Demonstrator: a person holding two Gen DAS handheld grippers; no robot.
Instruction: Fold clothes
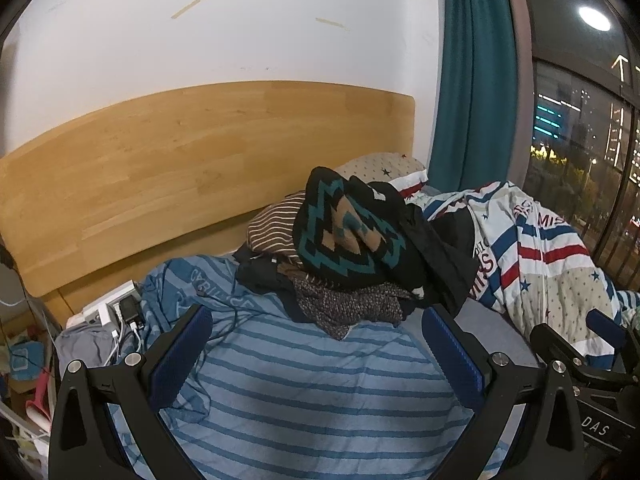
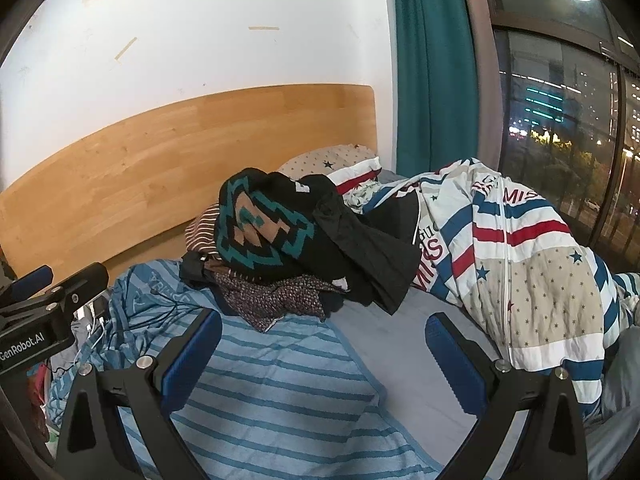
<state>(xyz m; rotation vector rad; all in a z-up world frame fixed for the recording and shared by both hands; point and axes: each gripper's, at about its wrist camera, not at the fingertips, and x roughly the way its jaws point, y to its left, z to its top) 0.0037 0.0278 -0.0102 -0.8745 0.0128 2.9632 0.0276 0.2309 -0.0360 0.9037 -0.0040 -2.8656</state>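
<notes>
Spreading wide with nothing between their blue pads, the left tongs (image 1: 316, 344) are held low over the near part of the bed, above a blue striped blanket (image 1: 304, 396) that is laid flat there; the right tongs (image 2: 324, 348) are likewise held wide and empty, just beside the left ones, over the seam where the blanket meets the bare grey sheet (image 2: 404, 364); each pair is glimpsed at the edge of the other's view. Beyond the pads, toward the head of the bed, a pile of clothes (image 1: 352, 248) is heaped on the far edge of the blanket; a black knit with a teal zigzag pattern (image 2: 264, 236) is seen on top, a brown striped garment (image 1: 276, 224) behind it, a speckled dark fabric (image 2: 272, 300) beneath, and black cloth is draped off the right side. A star-and-stripe duvet (image 2: 536, 272) is bunched along the right edge of the bed, touching the pile; a power strip with chargers (image 1: 120, 312) is lodged at the far left corner; a wooden headboard (image 1: 192, 160), a teal curtain (image 1: 472, 80) and a dark window (image 2: 560, 120) are seen farthest back.
</notes>
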